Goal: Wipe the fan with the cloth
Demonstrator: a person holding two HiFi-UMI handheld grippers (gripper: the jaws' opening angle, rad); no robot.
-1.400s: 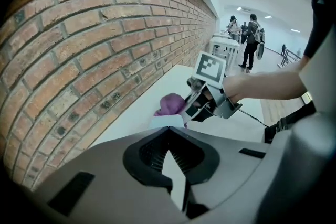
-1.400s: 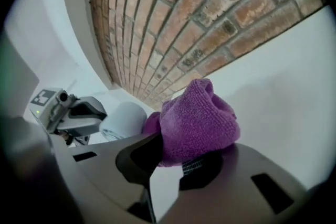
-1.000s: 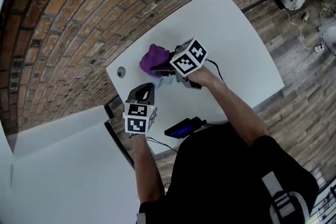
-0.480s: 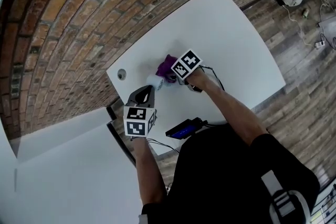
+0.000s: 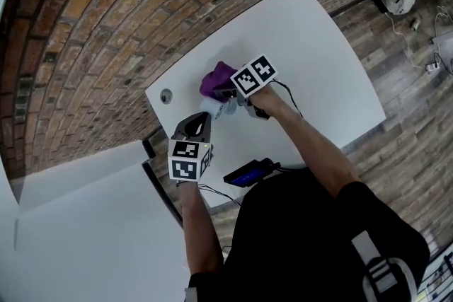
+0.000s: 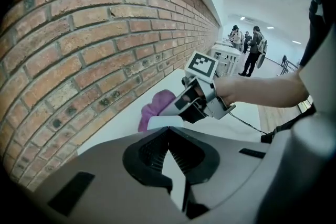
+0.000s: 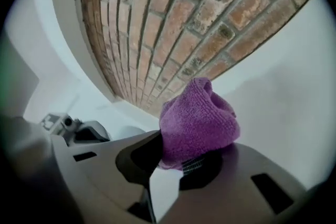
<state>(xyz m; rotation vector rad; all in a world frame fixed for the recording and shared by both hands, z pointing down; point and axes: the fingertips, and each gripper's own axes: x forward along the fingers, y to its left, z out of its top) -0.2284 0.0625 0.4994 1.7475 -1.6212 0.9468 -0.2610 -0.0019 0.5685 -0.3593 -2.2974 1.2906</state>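
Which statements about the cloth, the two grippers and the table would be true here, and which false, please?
1. The right gripper is clamped on a purple cloth. True.
2. The table is dark wood. False: its top is white.
3. A brick wall runs along the table. True.
4. The left gripper carries the purple cloth. False: the right gripper has it.
5. The left gripper's jaws stand wide apart. False: they are closed together.
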